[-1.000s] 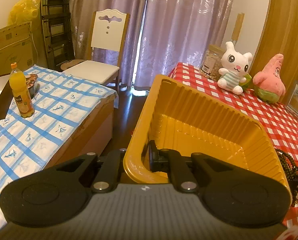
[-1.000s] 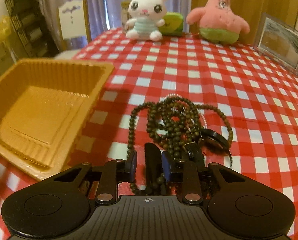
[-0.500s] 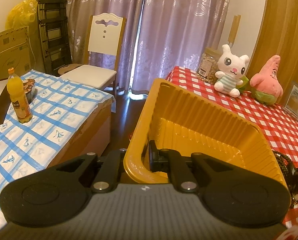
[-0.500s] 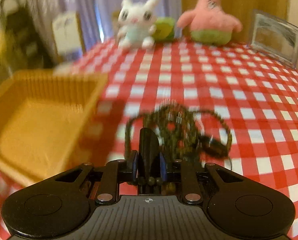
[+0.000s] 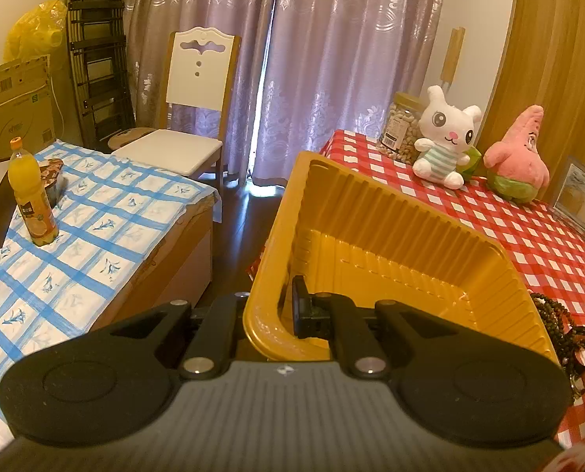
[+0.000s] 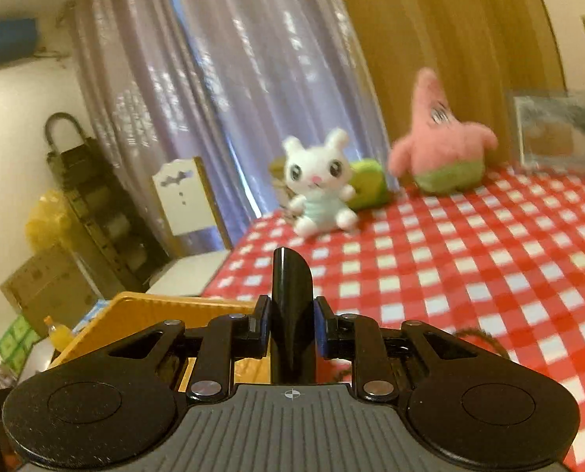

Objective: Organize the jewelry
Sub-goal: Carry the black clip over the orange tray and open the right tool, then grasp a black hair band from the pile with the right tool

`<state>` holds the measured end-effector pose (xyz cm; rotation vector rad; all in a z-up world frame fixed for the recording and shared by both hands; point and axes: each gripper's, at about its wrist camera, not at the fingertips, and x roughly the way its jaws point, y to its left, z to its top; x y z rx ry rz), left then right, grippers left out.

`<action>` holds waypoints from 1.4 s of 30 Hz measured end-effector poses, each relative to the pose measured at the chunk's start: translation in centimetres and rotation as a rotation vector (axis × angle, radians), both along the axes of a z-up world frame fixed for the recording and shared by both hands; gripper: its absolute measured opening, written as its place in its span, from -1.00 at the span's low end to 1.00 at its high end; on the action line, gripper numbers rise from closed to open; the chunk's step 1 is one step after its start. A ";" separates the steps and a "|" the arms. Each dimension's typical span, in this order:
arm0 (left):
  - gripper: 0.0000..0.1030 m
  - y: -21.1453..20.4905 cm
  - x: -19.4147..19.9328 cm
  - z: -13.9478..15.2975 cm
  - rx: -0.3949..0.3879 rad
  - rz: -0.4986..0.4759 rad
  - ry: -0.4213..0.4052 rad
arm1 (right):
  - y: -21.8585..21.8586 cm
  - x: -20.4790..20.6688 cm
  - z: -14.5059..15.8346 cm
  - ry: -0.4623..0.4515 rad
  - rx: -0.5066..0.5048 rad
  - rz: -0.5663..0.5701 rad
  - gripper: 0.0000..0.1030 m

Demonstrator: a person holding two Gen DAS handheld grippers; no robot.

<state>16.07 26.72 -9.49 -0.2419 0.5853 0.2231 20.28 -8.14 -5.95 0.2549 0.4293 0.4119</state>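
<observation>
The pads of the right gripper (image 6: 291, 326) have just been closing and are now clamped on a black curved piece (image 6: 291, 287), which stands upright between them. A second ago the pads stood apart over the jewelry pile on the table. The right wrist view has since swung from the pile up to the far end of the red checked tablecloth (image 6: 469, 267), so the gripper has lifted and tipped toward level. A dark loop of the bead strand (image 6: 485, 336) shows just right of the fingers, low in the view. It probably hangs from the grip, but motion blur prevents a firm reading.

The left gripper (image 5: 276, 310) is unchanged: fingers together on the near wall of the yellow tray (image 5: 390, 228), one inside and one outside. The tray is tilted, near rim low, and extends off the left edge of the table. It is empty.

Part of the beads still lies against the tray's right wall, on the cloth.

Judgement: the pick is made and the transfer is starting. The tray sits near and left of the right gripper. Trailing beads could catch on the tray rim during the carry.
</observation>
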 end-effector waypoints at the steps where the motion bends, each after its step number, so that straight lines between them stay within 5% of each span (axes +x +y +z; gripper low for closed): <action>1: -0.85 0.1 0.0 0.0 -0.001 0.000 0.001 | 0.3 0.2 0.0 0.015 -0.004 0.016 -0.56; 6: -0.85 0.1 0.1 0.0 0.000 -0.003 0.001 | 2.1 0.6 -0.5 0.134 0.032 0.116 -0.55; 13: -0.85 0.0 0.2 0.1 0.003 -0.008 -0.002 | 6.5 1.2 -3.4 0.350 -0.077 0.196 -0.55; 19: -0.85 0.2 -0.1 0.3 0.012 -0.004 -0.002 | 6.7 1.5 -4.4 0.387 -0.053 0.183 -0.54; 21: -0.86 0.4 -0.3 0.4 0.012 -0.001 -0.003 | 6.2 1.1 -4.2 0.383 -0.032 0.180 -0.40; 22: -0.86 0.6 -0.5 0.4 0.015 0.003 -0.001 | 5.9 0.9 -3.9 0.377 -0.020 0.177 -0.19; 24: -0.86 0.6 -0.7 0.5 0.021 0.004 0.001 | 4.9 0.4 -3.0 0.350 0.004 0.171 -0.10; 33: -0.86 0.5 -1.8 0.8 0.034 0.035 0.008 | -3.0 -2.0 -2.5 0.340 -0.043 0.019 -0.10; 42: -0.85 -0.6 -2.5 1.2 0.059 0.089 0.006 | -11.9 0.2 -4.7 0.407 -0.159 -0.134 -0.11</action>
